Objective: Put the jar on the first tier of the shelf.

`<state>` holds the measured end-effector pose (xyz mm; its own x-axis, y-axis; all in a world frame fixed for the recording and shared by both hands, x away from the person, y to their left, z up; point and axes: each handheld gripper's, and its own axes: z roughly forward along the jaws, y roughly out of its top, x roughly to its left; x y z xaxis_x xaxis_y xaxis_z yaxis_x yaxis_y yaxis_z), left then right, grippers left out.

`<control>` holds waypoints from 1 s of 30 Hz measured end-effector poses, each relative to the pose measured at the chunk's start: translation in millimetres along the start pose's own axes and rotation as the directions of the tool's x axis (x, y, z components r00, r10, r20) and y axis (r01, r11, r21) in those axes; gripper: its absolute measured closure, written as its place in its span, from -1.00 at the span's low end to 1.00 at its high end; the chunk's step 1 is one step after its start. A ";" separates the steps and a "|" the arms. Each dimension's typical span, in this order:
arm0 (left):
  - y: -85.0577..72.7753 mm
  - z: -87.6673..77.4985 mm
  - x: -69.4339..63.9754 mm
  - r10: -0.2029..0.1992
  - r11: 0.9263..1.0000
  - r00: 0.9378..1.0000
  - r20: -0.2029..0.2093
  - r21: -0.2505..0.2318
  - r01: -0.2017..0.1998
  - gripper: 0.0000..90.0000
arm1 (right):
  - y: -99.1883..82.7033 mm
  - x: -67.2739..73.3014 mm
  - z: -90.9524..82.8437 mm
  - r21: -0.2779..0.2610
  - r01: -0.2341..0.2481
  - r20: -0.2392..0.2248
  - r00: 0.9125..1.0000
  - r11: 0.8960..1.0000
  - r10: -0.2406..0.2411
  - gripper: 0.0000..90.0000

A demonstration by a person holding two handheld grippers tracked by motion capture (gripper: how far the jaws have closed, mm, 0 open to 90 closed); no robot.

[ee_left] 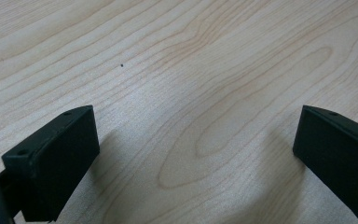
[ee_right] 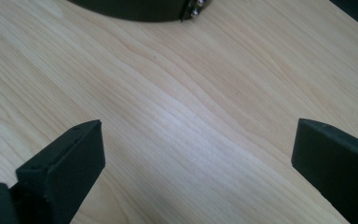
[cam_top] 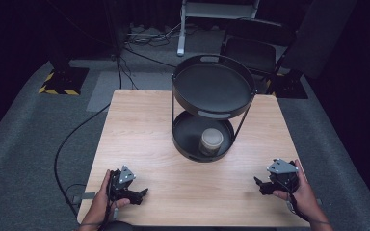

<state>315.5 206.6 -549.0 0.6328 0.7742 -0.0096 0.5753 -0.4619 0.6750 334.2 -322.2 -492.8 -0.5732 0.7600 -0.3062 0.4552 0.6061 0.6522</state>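
Observation:
A black two-tier round tray stand [cam_top: 212,70] stands at the table's far middle. On its lower tier [cam_top: 185,137] sits a squat beige jar [cam_top: 211,141] with a lid. My left gripper [cam_top: 141,194] rests low near the front left edge of the wooden table [cam_top: 144,134], jaws wide apart, bare wood between them [ee_left: 196,130]. My right gripper [cam_top: 258,185] is near the front right, also open over bare wood [ee_right: 196,135]. The stand's lower rim [ee_right: 140,10] shows at the top of the right gripper view.
Dark grey carpet surrounds the table. A black folding chair [cam_top: 250,45] stands behind the stand, and cables [cam_top: 125,57] run across the floor at the back left. A cable [cam_top: 62,154] trails off the table's left side.

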 end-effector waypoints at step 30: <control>0.3 0.5 0.1 -0.001 1.000 1.000 0.001 -0.002 0.001 -1.00 | -66.8 -9.4 -1.2 0.076 -0.096 0.029 0.995 0.992 0.094 -0.94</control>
<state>316.0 206.4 -549.1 0.6325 0.7745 -0.0111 0.5752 -0.4600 0.6764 308.3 -370.1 -532.7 -0.5074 0.8204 -0.2635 0.5589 0.5461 0.6240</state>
